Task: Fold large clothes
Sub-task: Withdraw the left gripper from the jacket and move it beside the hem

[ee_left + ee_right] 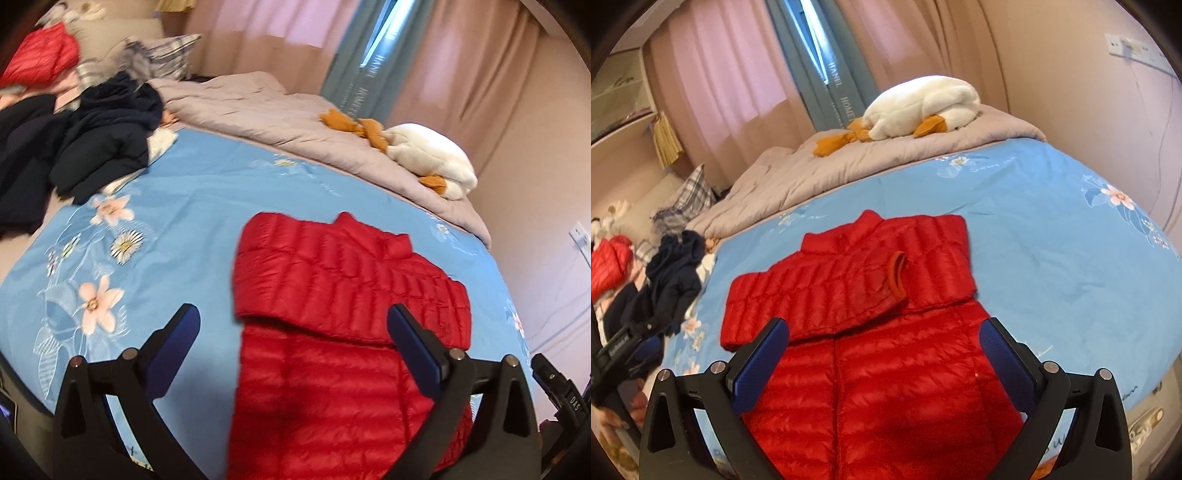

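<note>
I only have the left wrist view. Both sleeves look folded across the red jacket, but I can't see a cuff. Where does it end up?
Observer: In the right wrist view the cuff of the top sleeve lies on the chest of the red jacket, its opening showing as a ring.
Operator: Is the right gripper holding anything?
Observer: No. The right gripper is open above the jacket's lower half, nothing between its fingers.
Operator: Anything on the wall to the right that I'm missing?
Observer: A white power strip is mounted high on that wall, with a cable hanging down from it.
</note>
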Motion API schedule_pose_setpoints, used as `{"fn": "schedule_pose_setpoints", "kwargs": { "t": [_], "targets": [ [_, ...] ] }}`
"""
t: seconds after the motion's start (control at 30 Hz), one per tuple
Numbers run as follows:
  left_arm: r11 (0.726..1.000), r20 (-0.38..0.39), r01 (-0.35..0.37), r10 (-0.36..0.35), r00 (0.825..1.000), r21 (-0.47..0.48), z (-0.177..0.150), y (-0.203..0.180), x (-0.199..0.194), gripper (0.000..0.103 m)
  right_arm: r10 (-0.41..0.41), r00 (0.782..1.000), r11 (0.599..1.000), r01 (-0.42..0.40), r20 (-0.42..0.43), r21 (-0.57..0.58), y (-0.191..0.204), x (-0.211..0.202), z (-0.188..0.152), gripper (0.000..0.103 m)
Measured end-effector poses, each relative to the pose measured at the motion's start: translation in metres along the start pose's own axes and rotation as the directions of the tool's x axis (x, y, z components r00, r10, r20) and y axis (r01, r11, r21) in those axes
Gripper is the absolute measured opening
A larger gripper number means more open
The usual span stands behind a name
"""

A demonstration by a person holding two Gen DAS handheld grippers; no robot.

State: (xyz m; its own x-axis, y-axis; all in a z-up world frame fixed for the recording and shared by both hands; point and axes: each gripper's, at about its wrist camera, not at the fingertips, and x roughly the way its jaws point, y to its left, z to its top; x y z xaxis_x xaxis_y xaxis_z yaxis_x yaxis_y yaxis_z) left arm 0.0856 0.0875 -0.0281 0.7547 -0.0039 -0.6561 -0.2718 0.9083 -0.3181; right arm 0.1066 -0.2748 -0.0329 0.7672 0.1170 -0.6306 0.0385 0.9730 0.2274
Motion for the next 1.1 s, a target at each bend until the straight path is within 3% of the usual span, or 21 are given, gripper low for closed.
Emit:
{"fn": "schedule_pose_setpoints", "kwargs": {
  "t": [0.4, 0.67, 0.8, 1.1],
  "targets": [
    [0.992, -0.060, -0.052, 0.045, 0.997, -0.117, -0.020, 0.051, 0.006, 0.102, 0.002, 0.999, 0.998, -0.005, -0.049, -0.064, 0.026, 0.016, -0.002, 0.102],
    [0.990, -0.074, -0.043, 0.033, 0.997, -0.134, -0.026, 0.059, 0.008, 0.102, -0.012, 0.998, 0.996, 0.006, -0.068, -0.087, 0.033, 0.020, -0.004, 0.102],
    [0.988, -0.086, -0.005, -0.008, 0.996, -0.155, -0.027, 0.062, 0.010, 0.102, -0.022, 0.997, 0.996, 0.015, -0.078, -0.087, 0.033, 0.024, -0.004, 0.102],
    [0.987, -0.094, -0.021, 0.006, 0.996, -0.158, -0.028, 0.063, 0.013, 0.102, -0.046, 0.994, 0.997, 0.039, -0.096, -0.074, 0.029, 0.033, -0.003, 0.102]
  ]
}}
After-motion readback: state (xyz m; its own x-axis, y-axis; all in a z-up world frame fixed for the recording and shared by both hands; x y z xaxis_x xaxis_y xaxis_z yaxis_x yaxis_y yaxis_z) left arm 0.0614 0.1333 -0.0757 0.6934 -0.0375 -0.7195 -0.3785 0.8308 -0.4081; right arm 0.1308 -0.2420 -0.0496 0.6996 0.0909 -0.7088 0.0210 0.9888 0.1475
